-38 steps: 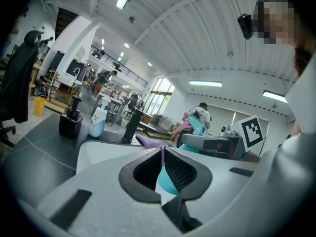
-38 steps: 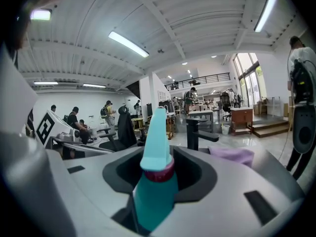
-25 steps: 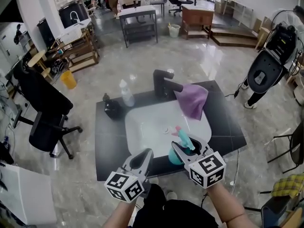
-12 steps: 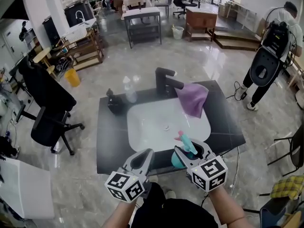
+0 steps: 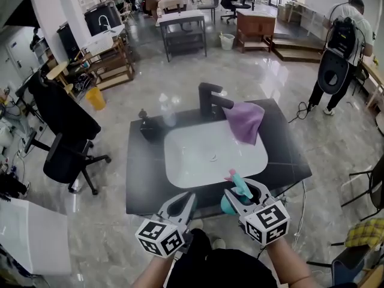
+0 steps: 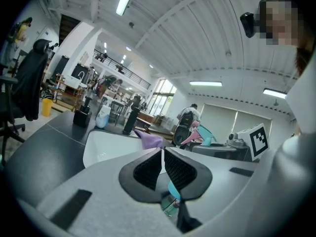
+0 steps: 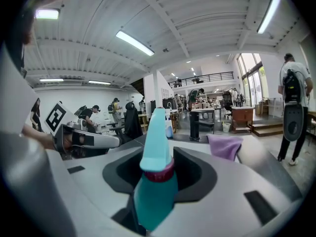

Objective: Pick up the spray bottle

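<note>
Teal spray bottle [image 5: 239,185] sits clamped in the right gripper [image 5: 245,191].

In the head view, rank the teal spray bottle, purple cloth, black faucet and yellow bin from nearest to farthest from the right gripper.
1. Teal spray bottle, gripped between the right gripper jaws.
2. Purple cloth, ahead, slightly right.
3. Black faucet, just behind the cloth, to its left.
4. Yellow bin, on the floor, far left.
</note>
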Action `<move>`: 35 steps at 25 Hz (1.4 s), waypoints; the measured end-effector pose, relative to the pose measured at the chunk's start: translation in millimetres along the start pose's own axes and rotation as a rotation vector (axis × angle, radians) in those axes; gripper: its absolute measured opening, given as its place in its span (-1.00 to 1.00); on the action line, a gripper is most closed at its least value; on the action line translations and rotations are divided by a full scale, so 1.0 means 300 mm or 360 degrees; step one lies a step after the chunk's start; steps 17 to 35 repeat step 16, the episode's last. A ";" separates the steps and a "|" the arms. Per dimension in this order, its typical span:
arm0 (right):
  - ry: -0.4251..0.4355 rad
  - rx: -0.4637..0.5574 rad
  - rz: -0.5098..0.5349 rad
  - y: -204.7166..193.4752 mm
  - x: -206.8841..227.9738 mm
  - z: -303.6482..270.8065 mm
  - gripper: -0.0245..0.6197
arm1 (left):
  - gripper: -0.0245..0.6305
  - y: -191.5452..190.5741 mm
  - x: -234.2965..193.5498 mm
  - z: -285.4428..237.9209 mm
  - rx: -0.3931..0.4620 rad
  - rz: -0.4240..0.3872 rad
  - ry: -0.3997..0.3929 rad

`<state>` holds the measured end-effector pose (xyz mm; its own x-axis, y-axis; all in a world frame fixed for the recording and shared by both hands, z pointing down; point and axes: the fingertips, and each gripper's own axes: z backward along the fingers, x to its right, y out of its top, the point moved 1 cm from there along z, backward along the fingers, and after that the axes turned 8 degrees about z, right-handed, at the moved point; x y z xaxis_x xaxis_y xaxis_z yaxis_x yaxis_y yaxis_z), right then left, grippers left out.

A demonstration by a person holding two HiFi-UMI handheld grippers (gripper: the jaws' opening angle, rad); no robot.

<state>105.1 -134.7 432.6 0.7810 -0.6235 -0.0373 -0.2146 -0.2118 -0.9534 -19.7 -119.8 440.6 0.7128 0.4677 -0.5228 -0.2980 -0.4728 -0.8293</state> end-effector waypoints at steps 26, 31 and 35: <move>0.0005 0.0043 0.0070 0.017 -0.041 -0.005 -0.43 | -0.87 0.001 -0.039 0.108 0.0120 0.0007 0.0114; 0.0005 0.0043 0.0070 0.017 -0.041 -0.005 -0.43 | -0.87 0.001 -0.039 0.108 0.0120 0.0007 0.0114; 0.0005 0.0043 0.0070 0.017 -0.041 -0.005 -0.43 | -0.87 0.001 -0.039 0.108 0.0120 0.0007 0.0114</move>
